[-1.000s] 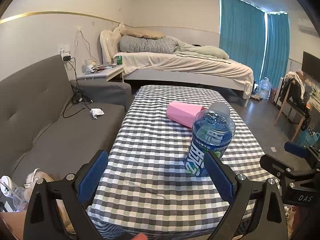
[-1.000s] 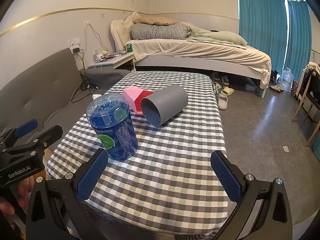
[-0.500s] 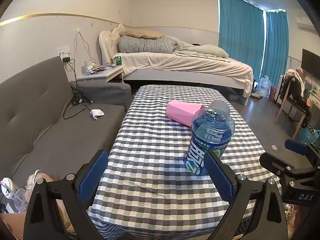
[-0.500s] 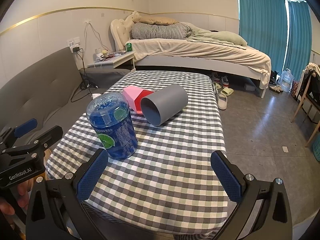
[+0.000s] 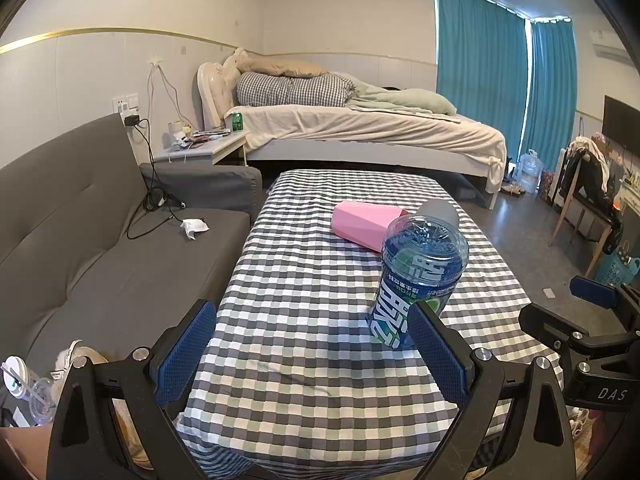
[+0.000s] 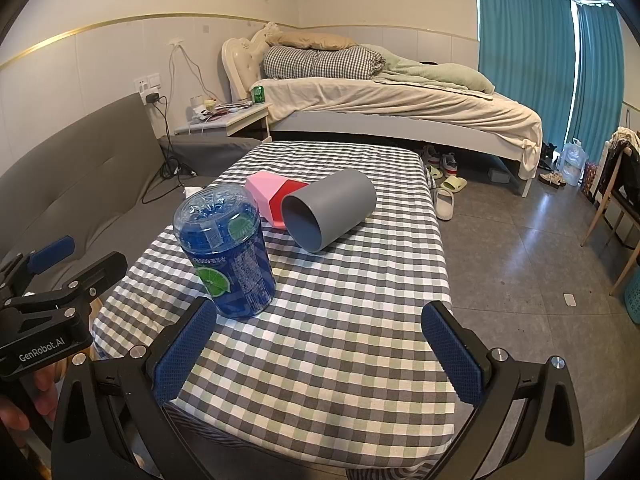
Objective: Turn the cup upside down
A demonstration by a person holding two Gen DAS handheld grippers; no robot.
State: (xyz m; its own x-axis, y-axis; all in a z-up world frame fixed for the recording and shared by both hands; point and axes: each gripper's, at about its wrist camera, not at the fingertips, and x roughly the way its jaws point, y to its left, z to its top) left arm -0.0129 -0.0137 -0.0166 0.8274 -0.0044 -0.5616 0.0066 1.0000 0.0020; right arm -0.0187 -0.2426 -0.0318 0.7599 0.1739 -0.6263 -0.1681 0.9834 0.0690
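Note:
Three cups sit on the checked table [image 6: 340, 360]. A blue clear plastic cup [image 6: 228, 248] [image 5: 420, 280] stands near the front left with its closed moulded base uppermost. Behind it a pink cup [image 6: 266, 196] [image 5: 366, 224] and a grey cup [image 6: 330, 210] [image 5: 440, 210] lie on their sides, the grey one's mouth facing me. My right gripper [image 6: 320, 312] is open over the table's near edge, the blue cup just beyond its left finger. My left gripper [image 5: 310, 314] is open, its right finger overlapping the blue cup's foot in the left wrist view. Neither holds anything.
A grey sofa [image 5: 80, 240] runs along the table's left side, and a person's hand [image 6: 16, 412] shows at the lower left. A bed [image 6: 400, 112] stands behind the table, with slippers [image 6: 444, 200] on the tiled floor to the right. A chair [image 5: 588, 200] is at far right.
The left wrist view has shifted very slightly. The cups have not moved and both grippers stay open.

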